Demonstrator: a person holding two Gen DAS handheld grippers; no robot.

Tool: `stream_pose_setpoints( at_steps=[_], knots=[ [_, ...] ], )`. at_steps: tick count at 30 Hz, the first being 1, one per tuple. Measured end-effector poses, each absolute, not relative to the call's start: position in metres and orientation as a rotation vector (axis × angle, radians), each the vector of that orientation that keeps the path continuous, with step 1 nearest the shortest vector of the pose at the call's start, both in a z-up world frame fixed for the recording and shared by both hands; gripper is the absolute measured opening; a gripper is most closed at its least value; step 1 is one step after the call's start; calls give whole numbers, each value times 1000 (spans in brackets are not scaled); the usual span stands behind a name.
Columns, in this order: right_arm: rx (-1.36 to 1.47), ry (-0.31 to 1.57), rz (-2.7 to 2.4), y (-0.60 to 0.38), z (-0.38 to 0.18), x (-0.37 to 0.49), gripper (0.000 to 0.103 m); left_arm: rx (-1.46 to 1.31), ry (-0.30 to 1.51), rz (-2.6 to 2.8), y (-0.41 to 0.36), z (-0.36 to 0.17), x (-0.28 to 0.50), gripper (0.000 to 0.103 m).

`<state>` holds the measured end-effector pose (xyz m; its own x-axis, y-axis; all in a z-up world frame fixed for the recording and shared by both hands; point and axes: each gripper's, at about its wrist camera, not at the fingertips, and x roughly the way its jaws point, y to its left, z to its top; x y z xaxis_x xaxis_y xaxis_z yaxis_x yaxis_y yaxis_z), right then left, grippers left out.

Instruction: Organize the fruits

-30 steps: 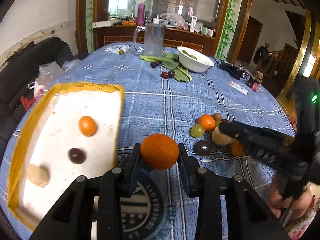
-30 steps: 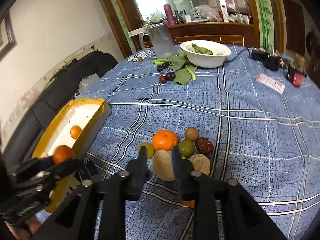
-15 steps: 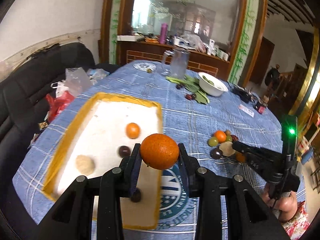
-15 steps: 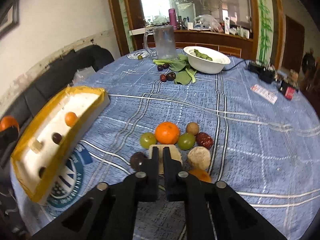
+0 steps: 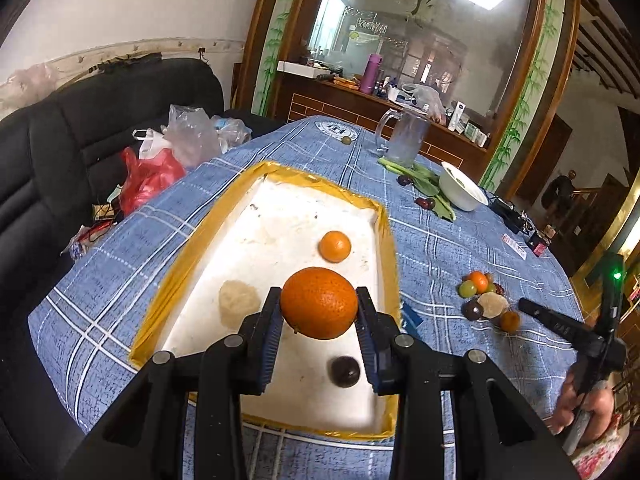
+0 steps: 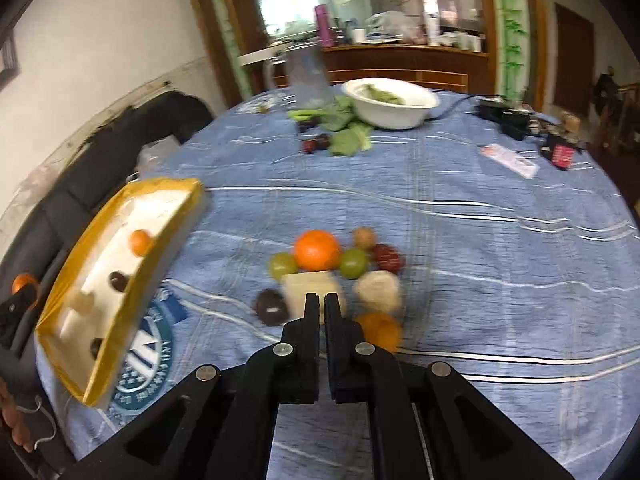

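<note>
My left gripper [image 5: 319, 312] is shut on a large orange [image 5: 319, 302] and holds it above the white tray with yellow rim [image 5: 224, 216]. In the tray lie a small orange [image 5: 335, 246], a pale lump [image 5: 239, 302] and a dark plum [image 5: 344, 372]. My right gripper [image 6: 322, 300] is shut and empty, just short of a pile of fruit on the blue cloth: an orange [image 6: 317, 250], green grapes [image 6: 353, 262], a pale block [image 6: 308, 290], a dark fruit [image 6: 272, 307]. The pile also shows in the left wrist view [image 5: 484, 300].
A white bowl of greens [image 6: 390, 102], leafy greens with dark fruits [image 6: 344, 136], a glass pitcher [image 5: 406, 138] and small boxes [image 6: 560, 152] stand at the table's far side. A black sofa with plastic bags [image 5: 160, 160] is left of the table.
My left gripper has carried the large orange further over the tray. My right gripper has stayed shut and drawn back a little from the fruit pile.
</note>
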<state>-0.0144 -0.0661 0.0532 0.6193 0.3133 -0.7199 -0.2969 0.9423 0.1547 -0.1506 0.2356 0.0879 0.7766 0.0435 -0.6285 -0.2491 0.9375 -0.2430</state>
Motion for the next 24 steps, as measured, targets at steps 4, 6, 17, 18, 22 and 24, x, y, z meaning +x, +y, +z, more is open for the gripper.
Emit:
stream_pose_setpoints(
  at_steps=[4,6,17,18,22,24],
  knots=[
    [-39,893,332,-71,39,-15,21,-340,673,162,243,82,-151,34],
    [-78,875,304,-68,33,-16,46,-348,676,162,245,80,-151,34],
    [-179,844,192,-62,28,-10,34,-362,694,190,258,72,-154,34],
    [-168,857,183,-66,25,-7,34,-364,694,191,260,71,-155,34],
    [-35,887,211,-85,23,-2,33,-373,688,200,266,70,-159,34],
    [0,892,217,-89,23,-3,32,-376,687,203,269,69,-160,34]
  ],
)
